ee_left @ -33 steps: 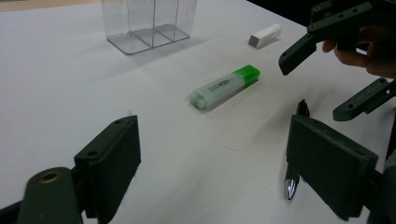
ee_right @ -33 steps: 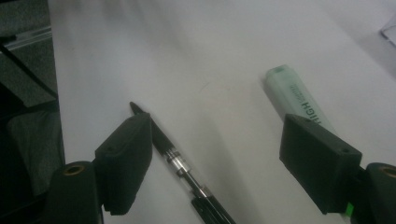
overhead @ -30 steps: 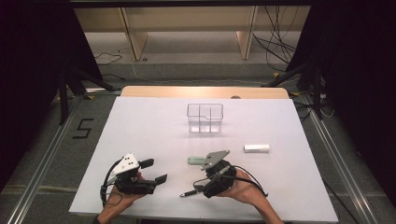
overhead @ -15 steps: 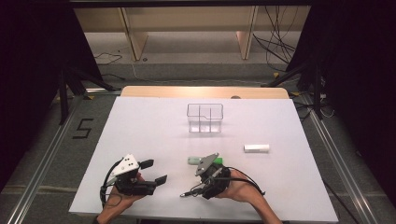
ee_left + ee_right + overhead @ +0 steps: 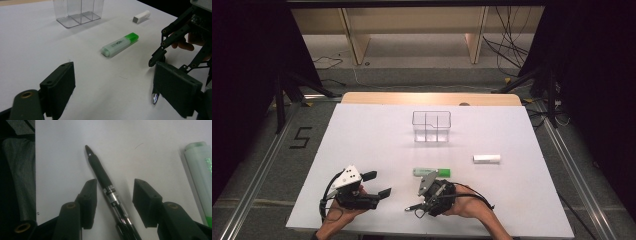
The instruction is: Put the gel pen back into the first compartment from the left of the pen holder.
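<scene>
A dark pen (image 5: pixel 105 180) lies on the white table (image 5: pixel 377 140) near its front edge. My right gripper (image 5: pixel 115 195) points down over it, one jaw on each side of the barrel. Its jaws have just been closing with the pen between them, and a gap still shows on one side. From above, this gripper (image 5: pixel 424 204) sits at the front centre, with the pen's tip (image 5: pixel 408 209) poking out to its left. My left gripper (image 5: pixel 378 184) rests open at the front left, nothing between its jaws (image 5: pixel 115 87). A green highlighter (image 5: pixel 432 172) lies just beyond the right gripper.
A clear divided box (image 5: pixel 431 126) stands at the middle of the table. A small white cylinder (image 5: pixel 486 158) lies to the right. The table's front edge is close behind both hands. The highlighter (image 5: pixel 200 170) lies close beside the right gripper's jaw.
The right gripper's jaws have narrowed around the pen and the gripper has tipped down over it. The left gripper has stayed put.
</scene>
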`<control>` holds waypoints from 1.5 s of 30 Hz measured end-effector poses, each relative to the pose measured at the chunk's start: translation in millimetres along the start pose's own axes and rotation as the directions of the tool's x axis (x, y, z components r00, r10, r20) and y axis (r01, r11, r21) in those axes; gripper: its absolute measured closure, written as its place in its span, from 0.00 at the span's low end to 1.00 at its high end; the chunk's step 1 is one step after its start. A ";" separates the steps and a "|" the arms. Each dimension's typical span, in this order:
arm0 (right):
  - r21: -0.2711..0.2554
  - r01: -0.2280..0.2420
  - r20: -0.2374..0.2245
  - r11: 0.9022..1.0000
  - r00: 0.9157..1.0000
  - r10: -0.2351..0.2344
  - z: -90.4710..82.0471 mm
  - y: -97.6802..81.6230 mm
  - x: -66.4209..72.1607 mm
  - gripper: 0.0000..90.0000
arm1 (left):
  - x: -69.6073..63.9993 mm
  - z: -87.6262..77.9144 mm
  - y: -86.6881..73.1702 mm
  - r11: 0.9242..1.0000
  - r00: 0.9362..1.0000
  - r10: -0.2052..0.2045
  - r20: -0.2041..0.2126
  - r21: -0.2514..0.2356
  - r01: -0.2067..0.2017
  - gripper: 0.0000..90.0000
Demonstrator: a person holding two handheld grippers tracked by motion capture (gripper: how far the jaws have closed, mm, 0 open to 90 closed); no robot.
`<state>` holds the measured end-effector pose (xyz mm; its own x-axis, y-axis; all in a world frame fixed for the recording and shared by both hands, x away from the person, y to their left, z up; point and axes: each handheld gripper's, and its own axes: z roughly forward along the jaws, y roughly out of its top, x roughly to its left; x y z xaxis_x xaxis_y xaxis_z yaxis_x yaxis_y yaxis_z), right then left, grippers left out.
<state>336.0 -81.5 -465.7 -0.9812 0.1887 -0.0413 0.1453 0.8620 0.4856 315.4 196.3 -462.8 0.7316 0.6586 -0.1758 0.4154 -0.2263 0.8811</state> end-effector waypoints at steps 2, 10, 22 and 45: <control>0.014 0.005 0.001 1.000 1.000 -0.005 0.8 0.4 0.5 0.64 | -0.1 0.1 0.0 1.000 1.000 0.001 0.000 0.001 -0.001 0.20; 0.047 0.023 -0.003 0.999 1.000 -0.023 3.6 2.7 2.5 0.71 | -0.1 0.4 -0.1 1.000 1.000 -0.003 -0.003 0.001 0.003 0.20; 0.090 0.032 -0.043 0.995 0.999 -0.028 4.0 7.4 1.5 0.77 | 0.2 1.0 -0.1 1.000 1.000 -0.004 -0.007 0.001 0.004 0.20; 0.175 0.131 -0.069 0.976 0.990 -0.121 5.1 19.8 3.5 0.84 | -0.1 1.6 -0.3 1.000 1.000 -0.001 -0.009 0.011 0.001 0.20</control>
<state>336.1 -61.3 -460.8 -0.9980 0.0503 -0.0388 0.0355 0.9481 0.3159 316.1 195.1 -463.7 0.7265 0.6651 -0.1725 0.4217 -0.2334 0.8762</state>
